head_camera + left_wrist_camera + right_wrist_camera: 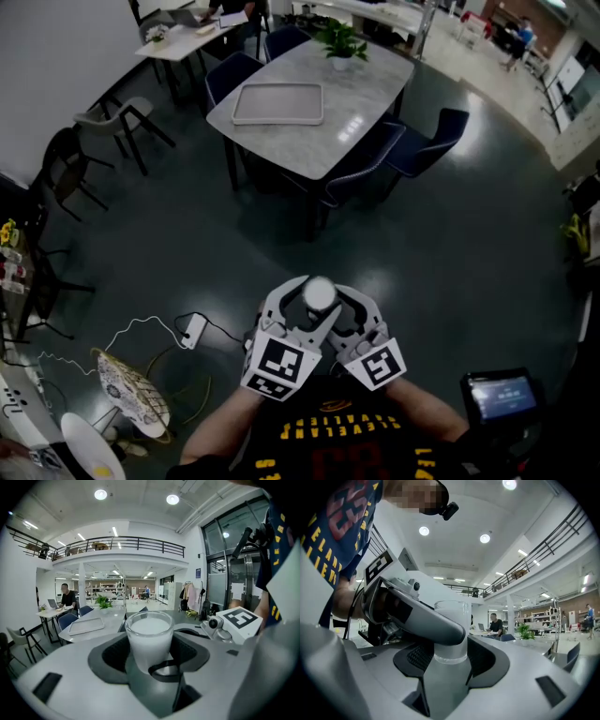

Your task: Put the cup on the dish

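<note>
Head view, left tool (298,309) beside right tool (342,307), both clamping cup (319,292)

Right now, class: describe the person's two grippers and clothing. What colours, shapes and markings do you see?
The left gripper and right gripper each have broad, curved pale-grey fingers lined with dark ribbed pads. Each carries a white cube printed with black square markers. The person wears a dark shirt with yellow lettering and red print.
</note>
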Motion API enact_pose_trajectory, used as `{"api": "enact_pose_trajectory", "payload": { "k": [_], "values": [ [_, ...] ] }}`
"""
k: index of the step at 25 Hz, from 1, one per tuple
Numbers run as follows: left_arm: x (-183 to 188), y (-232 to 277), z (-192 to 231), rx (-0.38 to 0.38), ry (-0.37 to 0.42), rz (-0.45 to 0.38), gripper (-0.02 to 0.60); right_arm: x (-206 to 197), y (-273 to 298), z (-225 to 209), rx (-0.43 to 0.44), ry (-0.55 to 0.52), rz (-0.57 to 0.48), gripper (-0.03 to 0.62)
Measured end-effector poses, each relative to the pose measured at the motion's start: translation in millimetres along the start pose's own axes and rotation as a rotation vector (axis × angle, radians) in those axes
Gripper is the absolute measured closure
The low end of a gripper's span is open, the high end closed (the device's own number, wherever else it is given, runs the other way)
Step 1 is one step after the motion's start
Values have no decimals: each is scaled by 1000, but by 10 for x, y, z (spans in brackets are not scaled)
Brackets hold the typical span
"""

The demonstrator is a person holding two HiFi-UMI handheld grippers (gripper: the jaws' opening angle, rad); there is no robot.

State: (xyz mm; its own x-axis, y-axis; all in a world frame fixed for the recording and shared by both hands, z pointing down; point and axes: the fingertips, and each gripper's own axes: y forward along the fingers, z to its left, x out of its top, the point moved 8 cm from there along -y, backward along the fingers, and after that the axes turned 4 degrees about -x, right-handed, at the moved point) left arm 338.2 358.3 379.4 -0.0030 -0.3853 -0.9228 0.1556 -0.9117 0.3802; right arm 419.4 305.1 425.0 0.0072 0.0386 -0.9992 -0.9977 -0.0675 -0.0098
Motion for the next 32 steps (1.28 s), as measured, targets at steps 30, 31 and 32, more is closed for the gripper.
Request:
{"api": "enact_pose_trajectory", "payload": {
  "k": [30,31,32],
  "values": [
    [22,-504,723,59,-43,-247,318,221,800,305,24,-8,10,376],
    [29,-496,747,65,-38,-244,318,222,831,290,28,-7,6,376],
    [42,-488,772,73,-32,-241,318,221,863,274,33,-8,4,376]
  ]
}}
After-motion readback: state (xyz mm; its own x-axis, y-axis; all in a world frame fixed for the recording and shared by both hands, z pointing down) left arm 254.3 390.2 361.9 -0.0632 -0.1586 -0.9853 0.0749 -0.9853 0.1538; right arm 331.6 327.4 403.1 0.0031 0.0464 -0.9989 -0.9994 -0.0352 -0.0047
